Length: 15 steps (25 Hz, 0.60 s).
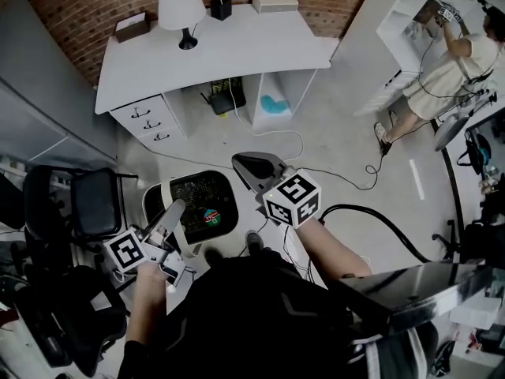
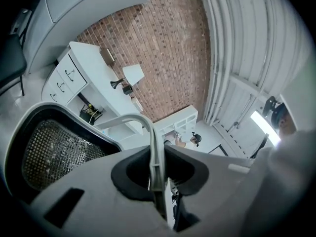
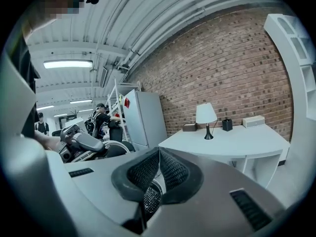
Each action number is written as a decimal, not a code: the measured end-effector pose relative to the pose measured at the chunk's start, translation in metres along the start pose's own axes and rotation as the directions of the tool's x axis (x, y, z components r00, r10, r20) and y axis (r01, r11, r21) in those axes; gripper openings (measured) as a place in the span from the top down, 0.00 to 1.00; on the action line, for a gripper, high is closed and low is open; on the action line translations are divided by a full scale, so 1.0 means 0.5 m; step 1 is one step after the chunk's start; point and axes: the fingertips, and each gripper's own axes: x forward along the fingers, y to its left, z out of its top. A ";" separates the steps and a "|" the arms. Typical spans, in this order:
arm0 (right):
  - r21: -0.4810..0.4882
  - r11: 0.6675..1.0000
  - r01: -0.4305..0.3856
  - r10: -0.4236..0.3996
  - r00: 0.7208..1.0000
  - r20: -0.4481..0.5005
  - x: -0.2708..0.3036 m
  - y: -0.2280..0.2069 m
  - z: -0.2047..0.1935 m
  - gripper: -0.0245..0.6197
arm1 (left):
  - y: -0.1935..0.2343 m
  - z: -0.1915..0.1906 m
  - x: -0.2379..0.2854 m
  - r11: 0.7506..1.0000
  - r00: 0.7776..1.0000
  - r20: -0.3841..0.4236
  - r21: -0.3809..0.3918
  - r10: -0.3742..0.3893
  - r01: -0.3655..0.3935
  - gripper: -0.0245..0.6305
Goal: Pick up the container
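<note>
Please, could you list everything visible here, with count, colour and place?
desk: 1, white, against the brick wall
lamp: 1, white shade, on the desk
brown box, black box, white box: 1 each, on the desk
office chairs: at least 2, black, left
shelves: 1 unit, white, top right
other person: 1, at the shelves
container: 1, white, dark mesh inside, between the grippers
left gripper: 1, grey, fingers shut on the container's handle
right gripper: 1, grey, fingers shut on its rim
</note>
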 end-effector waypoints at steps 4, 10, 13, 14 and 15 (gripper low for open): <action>-0.007 1.000 0.022 -0.022 1.000 0.012 -0.014 -0.005 0.022 0.95 | -0.025 0.008 0.007 1.000 1.000 0.004 0.017 -0.025 0.025 0.87; -0.028 0.998 0.058 -0.056 0.997 0.049 -0.043 -0.005 0.055 0.95 | -0.048 0.020 -0.004 0.999 0.999 0.009 0.016 -0.049 0.049 0.87; -0.062 0.995 0.076 -0.072 0.995 0.066 -0.040 -0.003 0.073 0.95 | -0.054 0.028 -0.006 0.999 0.999 0.004 0.018 -0.048 0.048 0.87; -0.066 0.995 0.075 -0.070 0.995 0.071 -0.038 0.000 0.077 0.95 | -0.056 0.030 -0.009 0.999 0.999 0.007 0.017 -0.047 0.047 0.87; -0.064 0.995 0.074 -0.069 0.995 0.076 -0.036 0.003 0.082 0.95 | -0.059 0.034 -0.012 0.999 0.999 0.012 0.017 -0.048 0.048 0.87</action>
